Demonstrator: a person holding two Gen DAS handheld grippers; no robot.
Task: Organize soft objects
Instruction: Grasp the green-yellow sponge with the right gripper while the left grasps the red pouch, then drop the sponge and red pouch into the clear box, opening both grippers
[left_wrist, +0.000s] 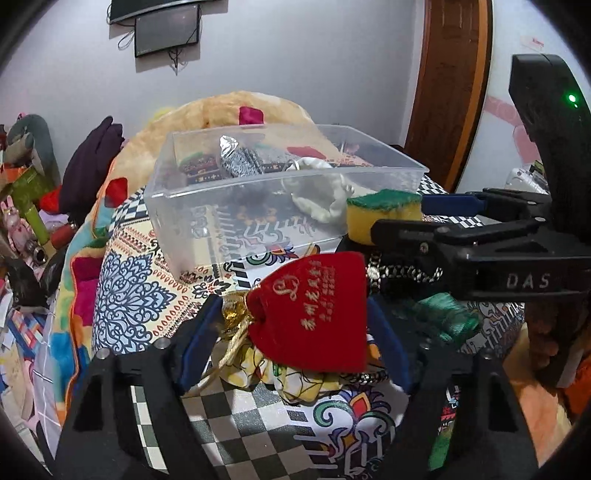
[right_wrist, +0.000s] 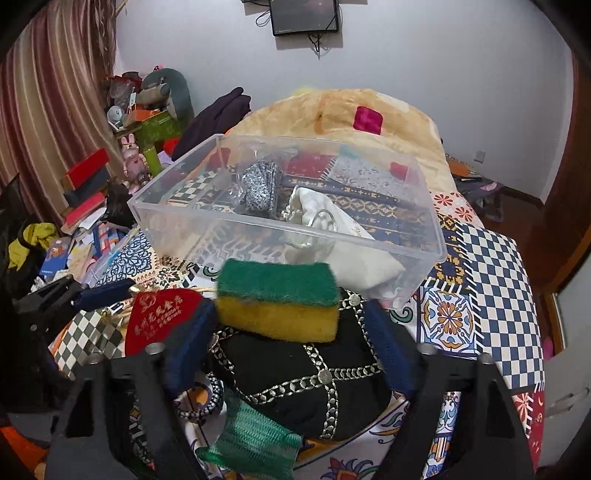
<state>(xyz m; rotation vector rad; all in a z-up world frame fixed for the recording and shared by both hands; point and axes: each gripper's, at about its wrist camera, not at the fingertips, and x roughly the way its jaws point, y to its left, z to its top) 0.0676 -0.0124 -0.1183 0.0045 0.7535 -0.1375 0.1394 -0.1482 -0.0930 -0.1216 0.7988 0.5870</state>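
Observation:
My left gripper (left_wrist: 291, 314) is shut on a red velvet pouch (left_wrist: 314, 314) with gold lettering and a gold cord, held above the patterned cloth. It also shows in the right wrist view (right_wrist: 159, 317). My right gripper (right_wrist: 288, 314) is shut on a yellow sponge with a green scouring top (right_wrist: 277, 299), held just in front of a clear plastic box (right_wrist: 424, 236). In the left wrist view the sponge (left_wrist: 384, 214) sits at the box's near right corner (left_wrist: 166, 192). The box holds a white drawstring pouch (right_wrist: 332, 229) and a black-and-white speckled item (right_wrist: 258, 188).
A black pouch with silver chain trim (right_wrist: 306, 376) and a green mesh piece (right_wrist: 255, 439) lie under the right gripper. A yellow patterned cloth (left_wrist: 295, 376) lies under the red pouch. An orange blanket (right_wrist: 340, 110) is piled behind the box. Clutter fills the left side (right_wrist: 85, 192).

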